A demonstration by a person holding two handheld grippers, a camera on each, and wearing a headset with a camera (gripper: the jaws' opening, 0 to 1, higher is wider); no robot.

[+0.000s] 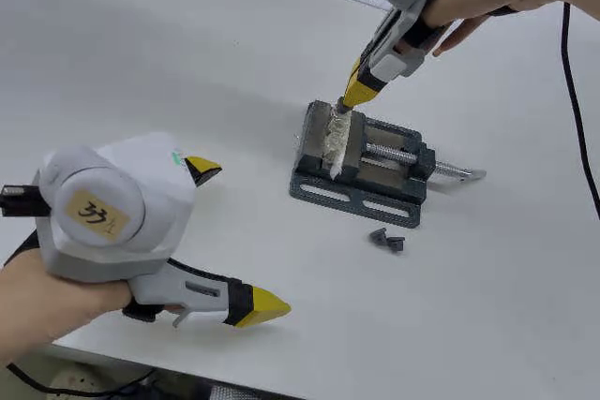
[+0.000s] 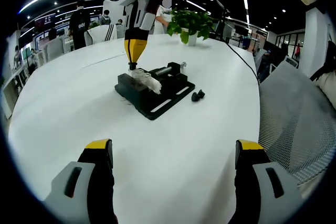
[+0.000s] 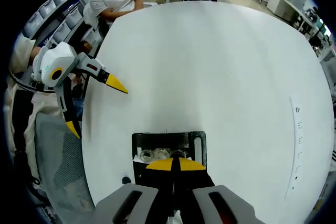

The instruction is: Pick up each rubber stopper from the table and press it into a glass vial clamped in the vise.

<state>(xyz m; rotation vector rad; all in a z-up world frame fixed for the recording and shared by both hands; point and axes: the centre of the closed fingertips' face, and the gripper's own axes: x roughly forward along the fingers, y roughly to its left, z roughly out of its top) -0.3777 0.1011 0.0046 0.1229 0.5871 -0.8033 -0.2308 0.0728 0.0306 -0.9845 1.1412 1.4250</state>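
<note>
Head view: right claw [image 1: 348, 100] closed, tips down on vise [image 1: 405, 158]. Dark nub pinched at tip, prob stopper [image 1: 341, 109], held vertical for pressing in. 2 spare stoppers [image 1: 387, 241] on bench [image 1: 187, 63] beside vise.
Left gripper view: left claw [image 2: 173, 153] wide apart, empty, well back.
Right gripper view: vials [image 3: 157, 155] in row under tips, 3 I think; glare.

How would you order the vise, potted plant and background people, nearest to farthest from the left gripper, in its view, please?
1. vise, mid-table, ahead.
2. potted plant, far table edge.
3. background people, beyond the table, upper left.
</note>
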